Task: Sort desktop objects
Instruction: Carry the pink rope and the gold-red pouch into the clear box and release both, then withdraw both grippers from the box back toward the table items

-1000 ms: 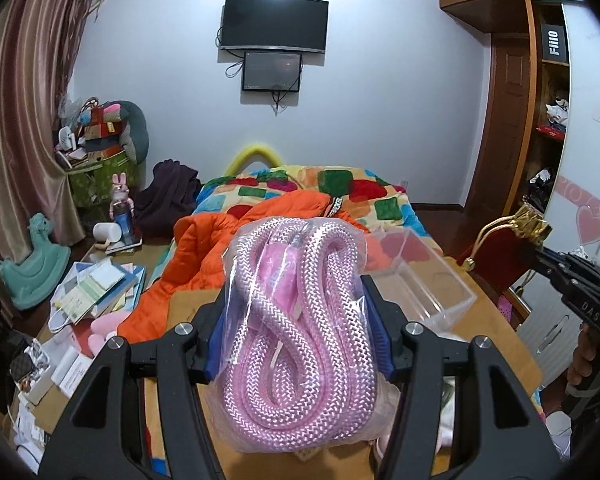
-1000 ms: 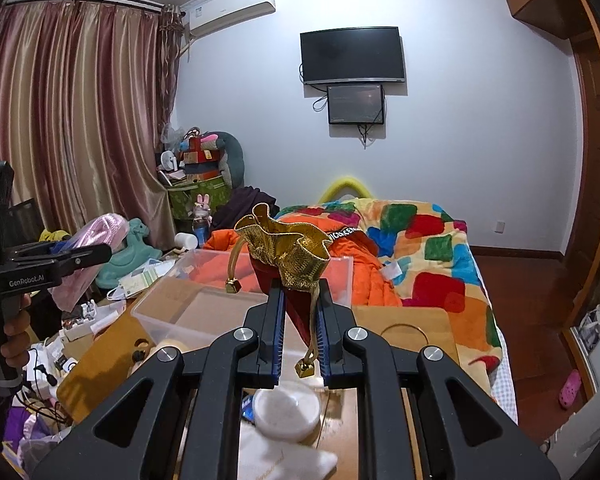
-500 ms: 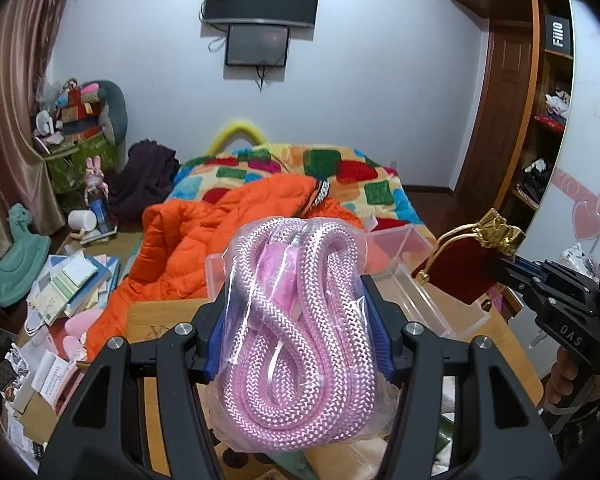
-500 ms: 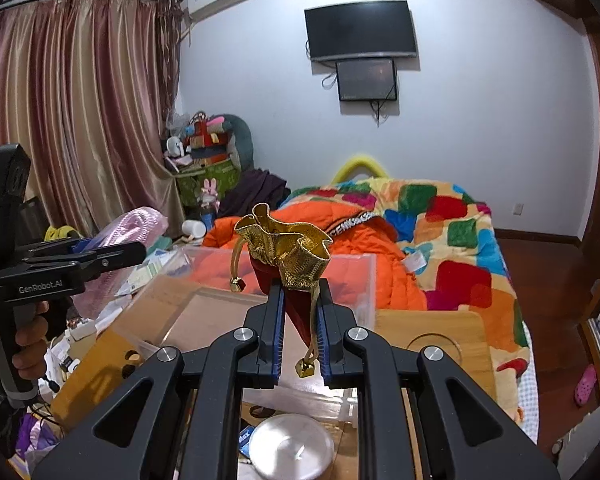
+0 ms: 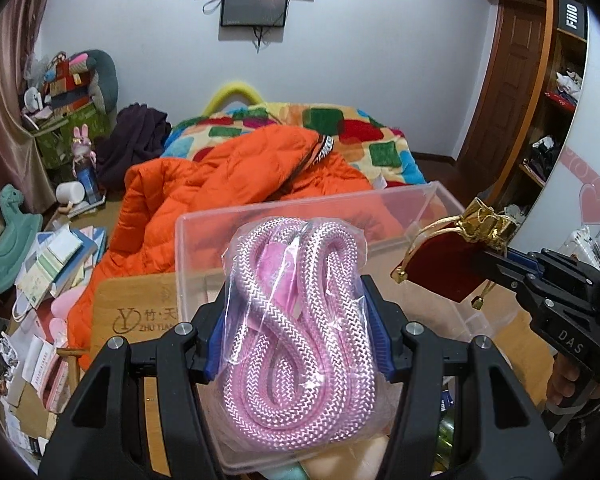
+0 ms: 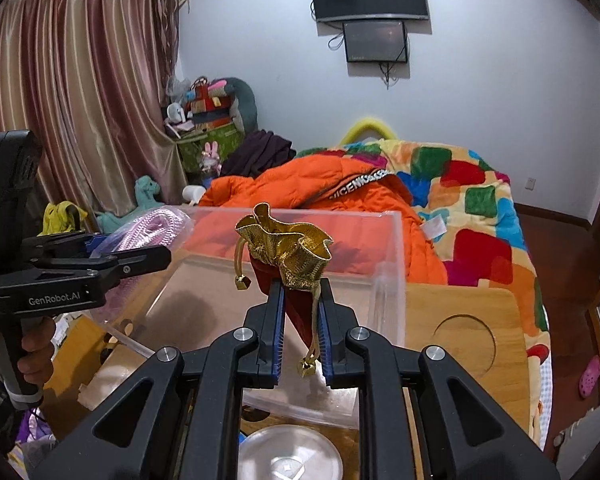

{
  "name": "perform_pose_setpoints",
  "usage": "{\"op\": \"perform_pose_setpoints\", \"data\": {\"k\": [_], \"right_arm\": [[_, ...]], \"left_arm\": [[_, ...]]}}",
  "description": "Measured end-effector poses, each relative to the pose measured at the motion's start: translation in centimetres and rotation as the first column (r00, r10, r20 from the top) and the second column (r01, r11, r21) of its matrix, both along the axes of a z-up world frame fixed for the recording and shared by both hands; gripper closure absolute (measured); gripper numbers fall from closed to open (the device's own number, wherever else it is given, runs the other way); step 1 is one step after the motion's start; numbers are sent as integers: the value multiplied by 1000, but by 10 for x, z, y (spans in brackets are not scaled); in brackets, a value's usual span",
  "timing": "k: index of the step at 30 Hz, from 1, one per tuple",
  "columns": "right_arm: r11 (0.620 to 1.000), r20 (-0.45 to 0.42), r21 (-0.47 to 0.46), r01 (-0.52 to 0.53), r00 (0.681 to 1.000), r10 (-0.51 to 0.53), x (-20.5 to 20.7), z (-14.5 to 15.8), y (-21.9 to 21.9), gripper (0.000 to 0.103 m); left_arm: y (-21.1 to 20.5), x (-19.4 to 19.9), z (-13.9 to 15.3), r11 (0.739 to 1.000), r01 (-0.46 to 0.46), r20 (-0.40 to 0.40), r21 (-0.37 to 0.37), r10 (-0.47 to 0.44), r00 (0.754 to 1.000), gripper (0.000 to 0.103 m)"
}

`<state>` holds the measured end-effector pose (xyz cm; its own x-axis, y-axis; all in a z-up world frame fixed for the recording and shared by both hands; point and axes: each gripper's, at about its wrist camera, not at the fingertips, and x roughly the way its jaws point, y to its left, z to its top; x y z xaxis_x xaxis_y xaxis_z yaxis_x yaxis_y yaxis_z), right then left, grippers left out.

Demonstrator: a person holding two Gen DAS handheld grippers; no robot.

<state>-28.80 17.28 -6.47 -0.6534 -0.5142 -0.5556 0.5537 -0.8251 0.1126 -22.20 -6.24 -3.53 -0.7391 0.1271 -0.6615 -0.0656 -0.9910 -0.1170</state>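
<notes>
Two grippers hold things above the clear box (image 5: 400, 208); left gripper (image 5: 296, 332) jaws clamp the bagged pink rope (image 5: 300, 332) at frame centre; right gripper (image 6: 300, 320) jaws pinch the red-and-gold pouch (image 6: 288, 260) mid-frame.

Even indoor light, sharp pics, fisheye warp + dark vignette at edges

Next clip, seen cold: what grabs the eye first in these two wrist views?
The bagged pink rope fills the left wrist view, clamped in the left gripper in front of the clear plastic box. In the right wrist view, the right gripper pinches a red pouch with a gold top over that same box. Behind both, an orange jacket lies on a bright patchwork bed.
</notes>
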Motion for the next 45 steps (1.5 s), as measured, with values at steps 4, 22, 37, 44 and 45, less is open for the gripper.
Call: {"op": "perform_pose_setpoints", "data": {"k": [4,22,37,44,45], "right_arm": [[999,7,30,-19,1000,19,-5,-5,-7,89],[993,16,110,-46,999,45,-1,-13,-23,64],[992,-156,120,36,988,-17,43,26,-12,22],[993,-204,94,68,978,-48,68,41,1,13],[993,-207,91,74,977,-54,73,42,4,13]], "left_arm": [[1,-4,-4,1000,-1,22,-12,1,1000,46],[3,-4,-8,999,7,57,-43,-5,998,45],[0,40,35,997,-21,-66,-71,17,998,19],[-7,76,50,994,-53,-133,-97,39,990,11],[-9,81,51,993,-59,-139,-101,45,989,11]]}}
